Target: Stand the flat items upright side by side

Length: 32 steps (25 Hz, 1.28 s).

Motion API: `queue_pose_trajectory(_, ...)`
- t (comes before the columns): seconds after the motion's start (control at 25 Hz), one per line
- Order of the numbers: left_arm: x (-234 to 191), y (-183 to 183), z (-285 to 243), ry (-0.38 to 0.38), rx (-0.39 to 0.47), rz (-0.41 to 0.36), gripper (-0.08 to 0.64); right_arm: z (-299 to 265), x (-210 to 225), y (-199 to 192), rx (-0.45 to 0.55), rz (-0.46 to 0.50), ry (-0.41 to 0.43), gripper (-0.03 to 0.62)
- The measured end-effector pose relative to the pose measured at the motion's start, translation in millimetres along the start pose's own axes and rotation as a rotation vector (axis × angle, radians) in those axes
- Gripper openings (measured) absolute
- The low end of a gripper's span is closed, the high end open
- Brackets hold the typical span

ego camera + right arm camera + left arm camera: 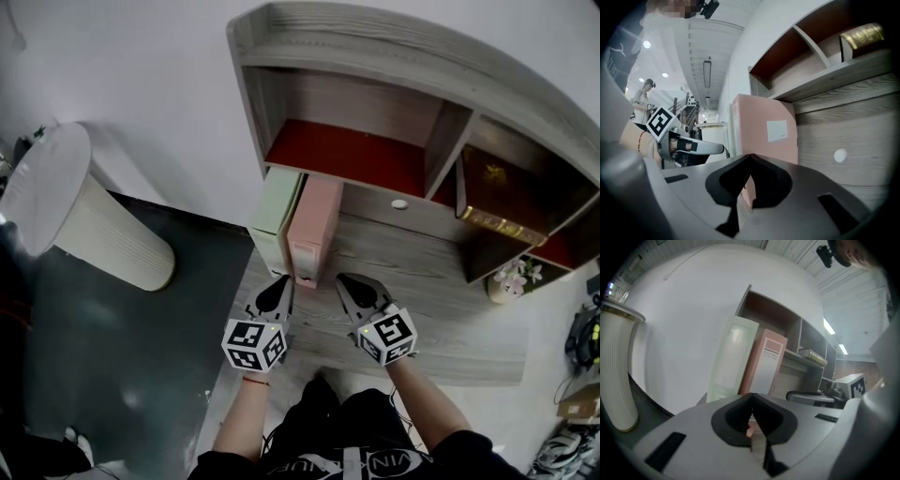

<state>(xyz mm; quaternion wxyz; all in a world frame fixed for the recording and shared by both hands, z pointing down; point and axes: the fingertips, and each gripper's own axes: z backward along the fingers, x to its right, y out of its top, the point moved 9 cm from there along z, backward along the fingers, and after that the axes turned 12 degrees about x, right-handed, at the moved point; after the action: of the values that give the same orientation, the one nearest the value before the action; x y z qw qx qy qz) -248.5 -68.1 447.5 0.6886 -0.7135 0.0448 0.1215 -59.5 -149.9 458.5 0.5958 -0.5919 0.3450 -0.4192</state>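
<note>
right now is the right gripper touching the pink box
Apart: head view shows desk between the shut right gripper and the pink box.

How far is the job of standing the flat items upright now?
Done: the green box file and pink box file stand upright side by side on the desk. In hand: nothing; left claw and right claw are shut, empty. Left: seemingly only pulling back.
</note>
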Motion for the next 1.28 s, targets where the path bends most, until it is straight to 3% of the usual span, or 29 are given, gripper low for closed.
queue_pose_trajectory(0.2,33.1,4.5,12.9,-0.021,0.039,-0.055,0.003,49.5,2.8,15.1,-0.013,-0.032,0.006,0.009)
queue_pose_trajectory(0.4,65.0,5.6,34.0,-0.013,0.089,-0.053,0.003,109.4,7.2,33.8,0.024,-0.048,-0.008,0.009)
queue_pose_trajectory(0.88,129.4,3.9,116.5,0.053,0.131,-0.074,0.003,222.1,-13.8,61.1,0.069,-0.036,-0.052,0.009)
queue_pose_trajectory(1.28,168.8,12.2,178.5,0.133,0.195,-0.125,0.003,301.3,-25.0,76.8,0.123,-0.006,-0.135,0.009)
